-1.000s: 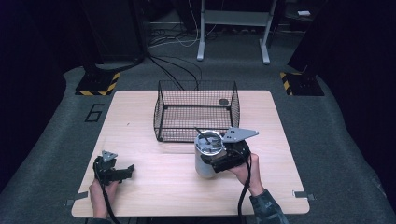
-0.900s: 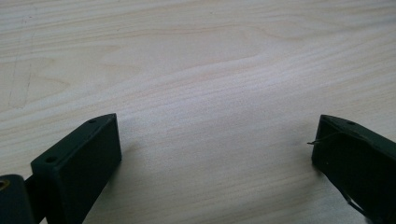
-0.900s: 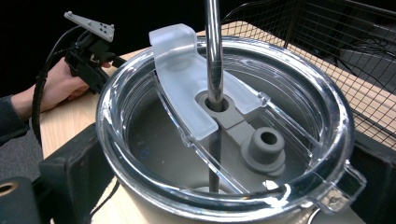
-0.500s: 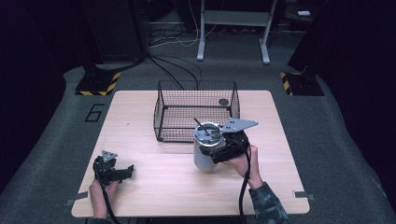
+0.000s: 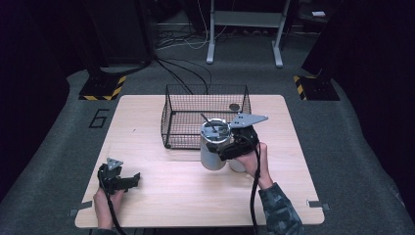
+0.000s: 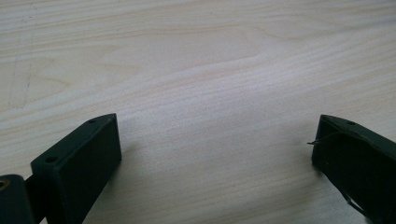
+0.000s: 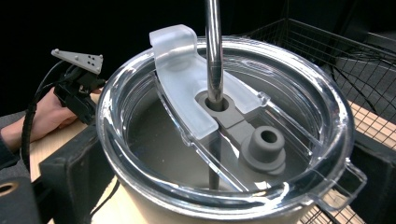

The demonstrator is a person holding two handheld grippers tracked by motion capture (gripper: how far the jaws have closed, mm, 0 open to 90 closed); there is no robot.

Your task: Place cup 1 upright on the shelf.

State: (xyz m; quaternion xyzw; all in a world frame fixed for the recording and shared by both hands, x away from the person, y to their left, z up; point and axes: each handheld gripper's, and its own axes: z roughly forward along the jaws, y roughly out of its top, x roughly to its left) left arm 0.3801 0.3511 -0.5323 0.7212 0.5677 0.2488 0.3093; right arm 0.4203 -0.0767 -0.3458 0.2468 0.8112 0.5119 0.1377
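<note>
Steel tumbler (image 5: pixel 213 149) with a clear lid (image 7: pixel 224 126) and metal straw (image 7: pixel 214 46) sits gripped between the right gripper's (image 5: pixel 230 147) 2 fingers, just in front of the wire basket (image 5: pixel 169 115) on the counter (image 5: pixel 147 196). Left gripper (image 5: pixel 122 180) rests near the counter's front-left, fingers spread apart around nothing.

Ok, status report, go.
Right hand-held gripper shut on tumbler, lifted beside wire basket. Left hand-held gripper open, low over table. Basket wall between tumbler and basket floor; metal straw sticks up.

Silver tumbler (image 5: pixel 213 155), clear lid (image 7: pixel 224 135); black wire basket (image 5: pixel 195 100); pale wood table (image 5: pixel 147 122).
</note>
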